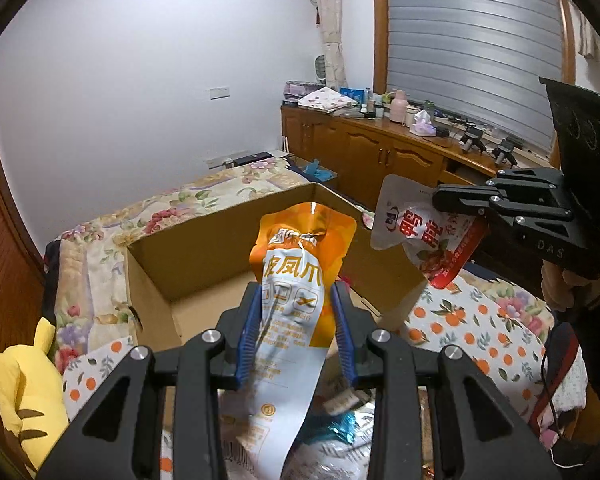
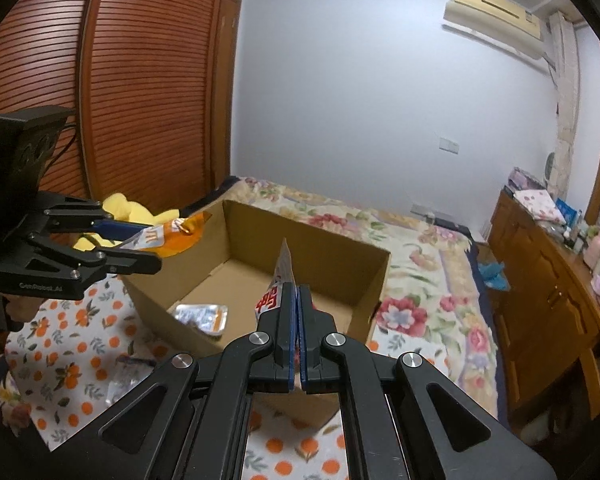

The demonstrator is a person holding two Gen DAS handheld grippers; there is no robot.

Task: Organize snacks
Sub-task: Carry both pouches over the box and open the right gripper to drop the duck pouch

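Note:
My left gripper [image 1: 296, 300] is shut on an orange and white snack pouch [image 1: 300, 264], held up in front of an open cardboard box [image 1: 220, 236] on the bed. The same gripper [image 2: 140, 246] and orange pouch [image 2: 172, 236] show at the left of the right wrist view, over the box's near left corner. My right gripper [image 2: 297, 292] is shut on a red and white snack pouch [image 2: 278, 284], edge-on above the cardboard box [image 2: 340, 276]. From the left wrist view that right gripper [image 1: 460, 204] holds the red and white pouch [image 1: 424, 228] just right of the box. One silver packet [image 2: 202, 316] lies inside the box.
A yellow plush toy [image 1: 20, 384] lies left of the box. An orange-print cloth [image 2: 72, 344] holds more snack packets [image 1: 340, 432] beneath my left gripper. A wooden cabinet [image 1: 380, 148] with clutter runs along the right. A person's hand [image 1: 560, 288] holds the right gripper.

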